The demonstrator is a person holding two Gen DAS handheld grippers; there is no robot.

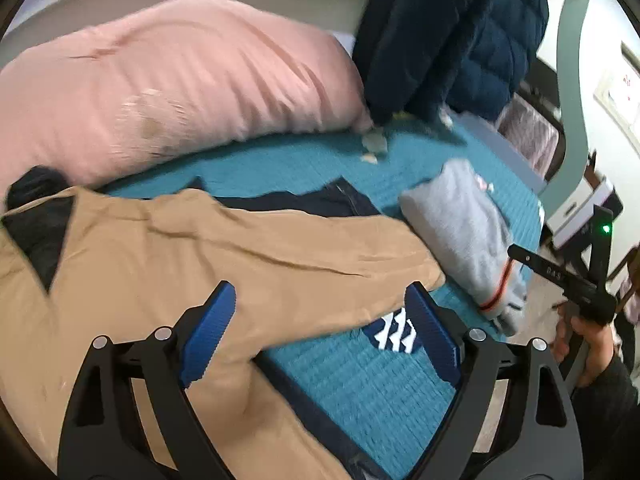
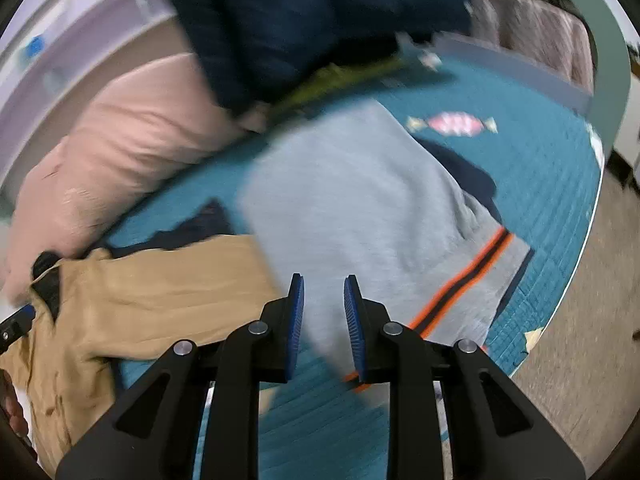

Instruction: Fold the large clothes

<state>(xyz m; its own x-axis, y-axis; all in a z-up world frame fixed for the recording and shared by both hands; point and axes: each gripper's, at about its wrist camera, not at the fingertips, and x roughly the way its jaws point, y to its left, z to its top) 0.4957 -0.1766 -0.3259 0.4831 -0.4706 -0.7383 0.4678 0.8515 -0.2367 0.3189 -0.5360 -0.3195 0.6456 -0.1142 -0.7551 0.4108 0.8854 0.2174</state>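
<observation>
A tan garment (image 1: 200,256) lies spread on the teal bedspread (image 1: 360,376), over a dark navy piece (image 1: 320,200). It also shows in the right wrist view (image 2: 168,288). A folded grey sweater with an orange and black stripe (image 2: 368,208) lies to its right; it also shows in the left wrist view (image 1: 468,232). My left gripper (image 1: 320,320) is wide open and empty above the tan garment's edge. My right gripper (image 2: 323,312) hovers over the grey sweater's near edge, its jaws a narrow gap apart with nothing between them. It also appears at the right of the left wrist view (image 1: 560,276).
A pink pillow (image 1: 180,80) lies at the back left. A dark blue puffer jacket (image 1: 452,32) hangs at the back. The bed's edge and the floor (image 2: 580,340) are at the right.
</observation>
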